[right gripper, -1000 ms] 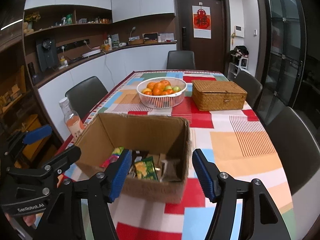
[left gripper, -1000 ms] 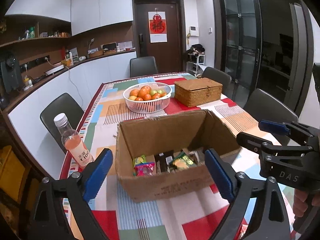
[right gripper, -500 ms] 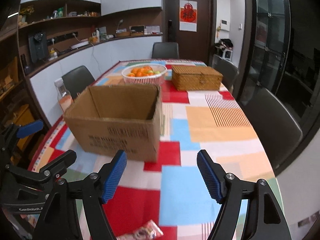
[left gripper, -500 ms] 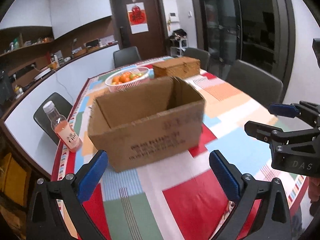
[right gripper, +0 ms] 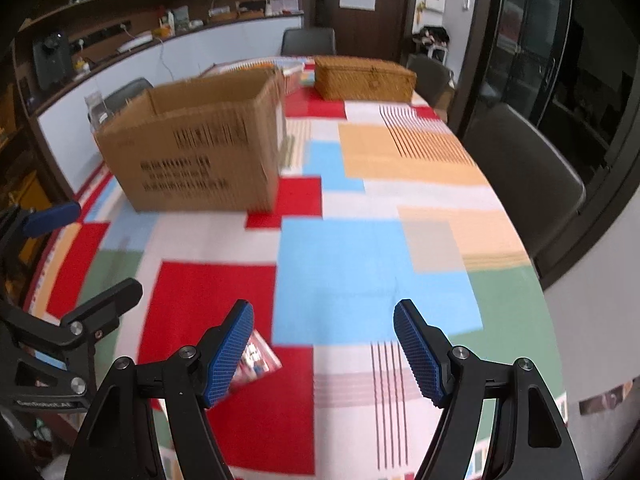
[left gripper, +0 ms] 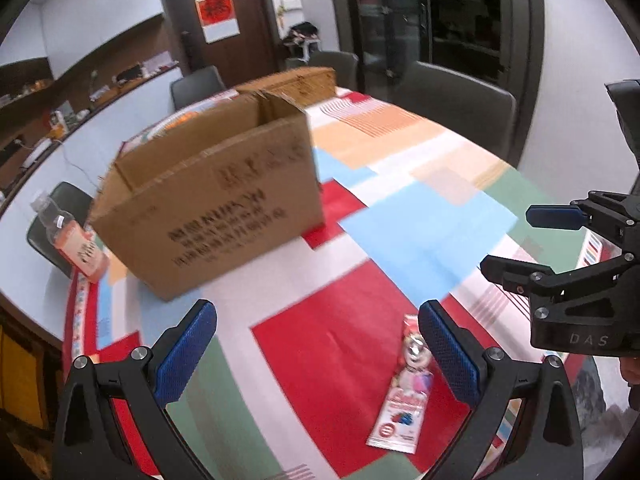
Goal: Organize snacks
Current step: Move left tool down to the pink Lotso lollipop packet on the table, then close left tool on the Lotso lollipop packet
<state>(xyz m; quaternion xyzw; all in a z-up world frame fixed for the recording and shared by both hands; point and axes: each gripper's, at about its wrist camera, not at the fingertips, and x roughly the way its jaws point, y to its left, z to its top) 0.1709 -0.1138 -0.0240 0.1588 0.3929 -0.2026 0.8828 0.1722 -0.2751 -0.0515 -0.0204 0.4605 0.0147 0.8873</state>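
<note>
An open cardboard box (left gripper: 208, 208) stands on the patchwork tablecloth (left gripper: 420, 232); it also shows in the right wrist view (right gripper: 196, 160). A pink and white snack packet (left gripper: 406, 396) lies flat on a red patch near the table's front, just inside my left gripper's right finger. In the right wrist view the packet (right gripper: 256, 360) is partly hidden behind the left finger. My left gripper (left gripper: 316, 356) is open and empty, low over the table. My right gripper (right gripper: 324, 348) is open and empty.
A bottle of pink drink (left gripper: 76, 240) stands left of the box. A wicker box (right gripper: 364, 78) sits at the far end. Dark chairs (right gripper: 524, 176) line the table's right side. The table's front edge is close below both grippers.
Both grippers have pulled back from the box and dropped toward the table's near end. The box interior is out of sight, and the snack packet now lies close under the fingers.
</note>
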